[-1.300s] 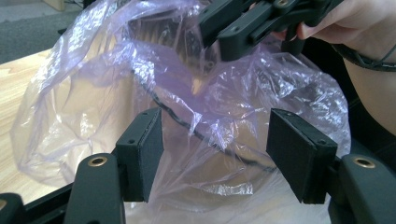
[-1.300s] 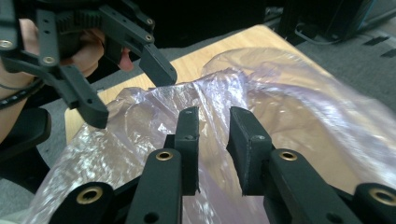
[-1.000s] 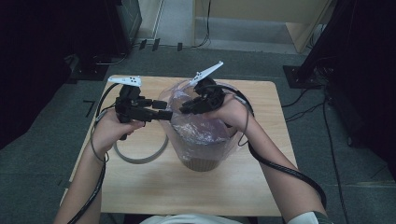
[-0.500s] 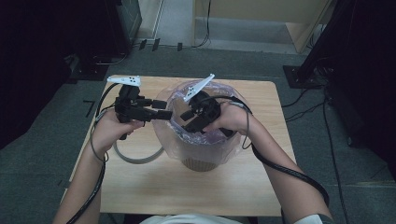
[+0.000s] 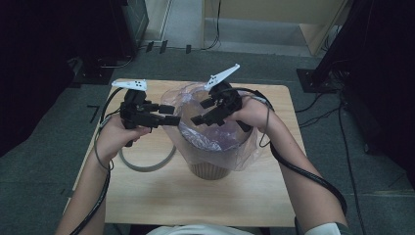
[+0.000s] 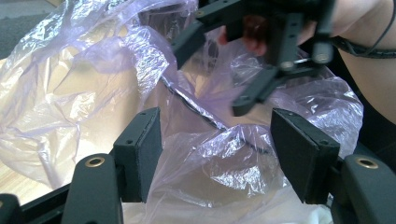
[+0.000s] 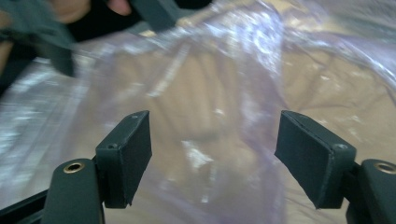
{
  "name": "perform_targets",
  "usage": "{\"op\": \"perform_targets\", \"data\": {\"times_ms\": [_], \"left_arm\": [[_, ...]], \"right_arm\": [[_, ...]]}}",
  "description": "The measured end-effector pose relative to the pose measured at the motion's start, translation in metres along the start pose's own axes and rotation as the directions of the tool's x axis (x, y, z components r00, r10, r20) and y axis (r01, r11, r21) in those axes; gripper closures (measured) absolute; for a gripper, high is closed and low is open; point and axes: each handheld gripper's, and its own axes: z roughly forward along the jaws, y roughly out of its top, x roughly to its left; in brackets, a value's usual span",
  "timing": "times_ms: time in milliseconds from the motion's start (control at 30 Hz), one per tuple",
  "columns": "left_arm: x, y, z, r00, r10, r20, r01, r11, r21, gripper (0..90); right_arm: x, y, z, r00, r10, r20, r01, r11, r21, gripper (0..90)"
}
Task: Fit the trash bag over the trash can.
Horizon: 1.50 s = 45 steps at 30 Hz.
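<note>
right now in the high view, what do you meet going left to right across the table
left tool → bag over the bin → right tool hand; grey ring lies low left, partly under the bag

floor: grey carpet [image 5: 44, 161] | wood table [image 5: 195, 196] | dark cabinets l+r | cables [image 5: 313, 105]

A light wooden table [image 5: 161, 196] carries a brown bin [image 5: 209, 169] lined with a plastic bag [image 5: 244, 152] and a grey ring [image 5: 144, 164].
</note>
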Motion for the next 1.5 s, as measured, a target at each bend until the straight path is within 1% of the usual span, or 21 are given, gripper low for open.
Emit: {"op": "perform_targets", "data": {"times_ms": [100,200,267,367,400,467,533,633,733,800,833,867,967,1033,1067,1100,1133,1200,1233,1267,1500], "left_arm": [[0.000,0.000,0.001,1.0000,0.004,0.000,-0.004,1.0000,0.004,34.4],[0.000,-0.001,0.002,1.0000,0.000,0.005,0.000,1.0000,0.004,34.3],[0.000,-0.001,0.002,1.0000,-0.003,0.006,0.003,1.0000,0.002,34.2],[0.000,-0.001,0.002,1.0000,-0.003,0.006,0.003,1.0000,0.000,34.1],[0.000,-0.001,0.002,1.0000,-0.003,0.006,0.003,1.0000,0.000,34.1],[0.000,-0.001,0.002,1.0000,-0.007,0.007,0.007,1.0000,0.000,33.8],[0.000,-0.001,0.002,0.9999,-0.007,0.008,0.007,1.0000,0.000,33.7],[0.000,-0.002,0.002,0.9999,-0.007,0.015,0.007,1.0000,0.002,33.7],[0.000,-0.002,0.002,0.9999,-0.007,0.014,0.007,1.0000,0.000,33.7],[0.000,-0.002,0.002,0.9999,-0.006,0.012,0.006,1.0000,0.000,33.7],[0.000,-0.002,0.002,0.9999,-0.006,0.012,0.006,1.0000,0.000,33.7],[0.001,-0.002,0.001,0.9999,-0.007,0.010,0.007,1.0000,-0.002,33.7],[0.001,-0.002,0.000,1.0000,-0.006,0.007,0.006,1.0000,-0.004,33.6],[0.001,-0.001,0.000,0.9999,-0.008,0.006,0.008,0.9999,-0.009,33.6],[0.001,-0.001,0.000,0.9999,-0.008,0.006,0.008,0.9999,-0.009,33.6],[0.002,-0.002,0.000,0.9999,-0.013,0.006,0.013,0.9999,-0.010,33.6],[0.002,-0.002,0.000,0.9998,-0.016,0.007,0.016,0.9998,-0.012,33.3],[0.002,-0.002,-0.001,0.9999,-0.013,0.006,0.013,0.9999,-0.011,33.2],[0.002,-0.002,-0.001,0.9999,-0.013,0.006,0.013,0.9999,-0.011,33.1],[0.002,-0.002,0.000,0.9999,-0.012,0.007,0.012,0.9999,-0.011,33.0],[0.002,-0.002,0.001,0.9998,-0.015,0.010,0.015,0.9998,-0.009,32.3]], "right_arm": [[-0.006,-0.001,0.010,0.9997,-0.010,0.024,0.009,0.999,0.035,24.6],[-0.012,-0.002,0.020,0.9997,0.017,0.017,-0.019,0.997,0.074,28.0],[-0.014,-0.001,0.023,0.9994,0.023,0.026,-0.025,0.996,0.090,28.1],[-0.017,0.001,0.028,0.9995,0.013,0.030,-0.015,0.996,0.086,24.4],[-0.019,0.000,0.030,0.9994,-0.001,0.036,-0.003,0.996,0.090,23.6],[-0.020,-0.002,0.035,0.9992,-0.030,0.028,0.026,0.993,0.118,23.6],[-0.017,-0.003,0.038,0.9992,-0.026,0.032,0.021,0.992,0.126,23.6],[-0.011,0.000,0.035,0.9995,-0.024,0.019,0.022,0.994,0.110,23.6],[-0.004,0.004,0.022,0.9980,-0.058,0.027,0.055,0.994,0.094,23.3],[-0.003,0.006,0.015,0.9971,-0.066,0.040,0.062,0.995,0.081,23.1],[-0.003,0.006,0.015,0.9971,-0.066,0.040,0.062,0.995,0.081,23.1],[-0.002,0.008,0.002,0.9976,-0.054,0.042,0.052,0.998,0.047,24.1],[0.003,0.007,-0.007,0.9994,-0.032,0.013,0.032,0.999,0.035,25.7],[0.009,0.007,-0.008,0.9987,-0.048,-0.015,0.049,0.998,0.033,26.9],[0.012,0.006,-0.007,0.9986,-0.049,-0.020,0.050,0.998,0.031,26.9],[0.012,0.006,-0.007,0.9986,-0.049,-0.020,0.050,0.998,0.031,26.9],[0.020,0.005,-0.002,0.9970,-0.066,-0.040,0.067,0.997,0.035,26.8],[0.025,0.004,0.003,0.9956,-0.080,-0.049,0.082,0.996,0.045,26.8],[0.025,0.004,0.003,0.9956,-0.080,-0.049,0.082,0.996,0.045,26.8],[0.028,0.001,0.009,0.9950,-0.076,-0.065,0.079,0.995,0.055,26.8],[0.029,-0.005,0.028,0.9935,-0.069,-0.091,0.078,0.992,0.098,25.9]]}}
